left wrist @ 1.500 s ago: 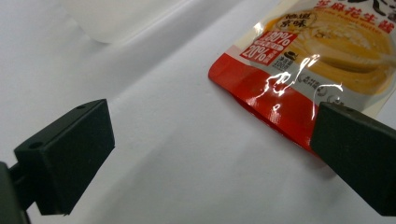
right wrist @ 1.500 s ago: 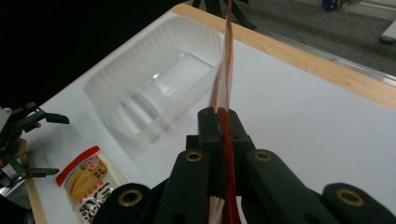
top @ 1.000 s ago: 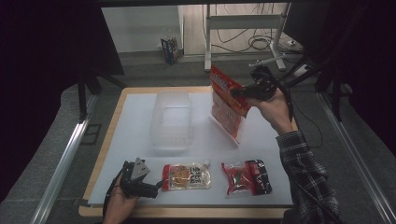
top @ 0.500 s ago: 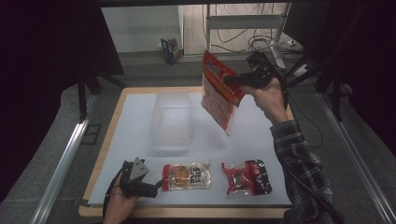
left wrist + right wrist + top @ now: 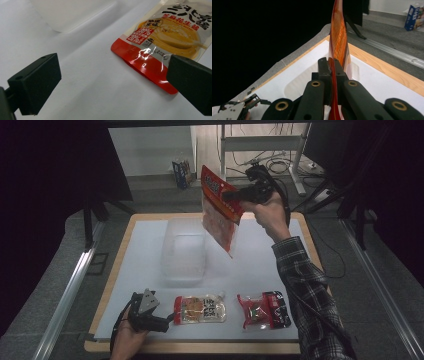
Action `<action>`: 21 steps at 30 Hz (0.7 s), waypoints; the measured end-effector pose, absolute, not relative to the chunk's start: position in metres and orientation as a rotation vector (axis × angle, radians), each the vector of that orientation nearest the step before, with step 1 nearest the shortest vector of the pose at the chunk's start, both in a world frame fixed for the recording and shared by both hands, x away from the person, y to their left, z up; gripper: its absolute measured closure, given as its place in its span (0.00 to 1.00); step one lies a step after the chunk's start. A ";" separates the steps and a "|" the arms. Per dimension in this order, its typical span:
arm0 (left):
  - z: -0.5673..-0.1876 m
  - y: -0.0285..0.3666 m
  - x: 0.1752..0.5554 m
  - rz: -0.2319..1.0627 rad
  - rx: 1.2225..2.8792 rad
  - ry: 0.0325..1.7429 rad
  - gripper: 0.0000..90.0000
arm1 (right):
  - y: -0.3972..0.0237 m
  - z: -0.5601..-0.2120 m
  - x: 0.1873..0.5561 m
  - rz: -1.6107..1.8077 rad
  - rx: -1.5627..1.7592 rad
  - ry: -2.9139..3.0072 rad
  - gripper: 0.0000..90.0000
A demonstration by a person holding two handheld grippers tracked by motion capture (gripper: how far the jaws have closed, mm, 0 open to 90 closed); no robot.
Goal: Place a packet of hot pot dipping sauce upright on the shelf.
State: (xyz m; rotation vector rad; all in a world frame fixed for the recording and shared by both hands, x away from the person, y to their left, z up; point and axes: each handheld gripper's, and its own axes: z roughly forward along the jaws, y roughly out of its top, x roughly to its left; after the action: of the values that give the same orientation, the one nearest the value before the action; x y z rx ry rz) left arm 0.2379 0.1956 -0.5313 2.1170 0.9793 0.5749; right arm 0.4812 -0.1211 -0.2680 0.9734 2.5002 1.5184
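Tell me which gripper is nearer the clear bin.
Right. The right gripper hangs a red packet just above the clear bin; the left gripper rests at the table's near edge.

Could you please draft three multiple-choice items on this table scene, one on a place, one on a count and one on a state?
1. Where is the red snack bag?
A. Flat on the white mat
B. In the air, above the clear container
C. Inside the container

2. How many packets lie flat along the near edge of the white mat?
A. Two
B. Three
C. Four

3. How do the left tongs stand?
A. Shut on a packet
B. Open, resting on the mat
C. Shut on nothing

Key: 1 B, the right tongs grip the bag aloft by its upper part. 2 A, a yellow sauce pouch and a red packet. 3 B, the jaws stand wide apart, holding nothing.
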 end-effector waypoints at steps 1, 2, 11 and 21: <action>-0.531 0.196 0.238 0.575 2.116 0.979 0.00 | -0.112 -0.269 0.484 1.524 0.964 2.509 0.98; -0.531 0.196 0.238 0.575 2.117 0.979 0.00 | -0.112 -0.269 0.484 1.524 0.964 2.509 0.98; -0.531 0.195 0.237 0.575 2.121 0.969 0.00 | -0.066 -0.277 0.498 1.542 0.941 2.539 0.99; -0.531 0.196 0.237 0.572 2.122 0.965 0.00 | -0.033 -0.286 0.509 1.532 0.925 2.560 0.98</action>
State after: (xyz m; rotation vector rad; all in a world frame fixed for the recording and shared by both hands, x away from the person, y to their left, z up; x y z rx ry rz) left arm 0.2370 0.1955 -0.5311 2.1216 0.9652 0.5720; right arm 0.5089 -0.0330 -0.2856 0.9247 2.5602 1.5317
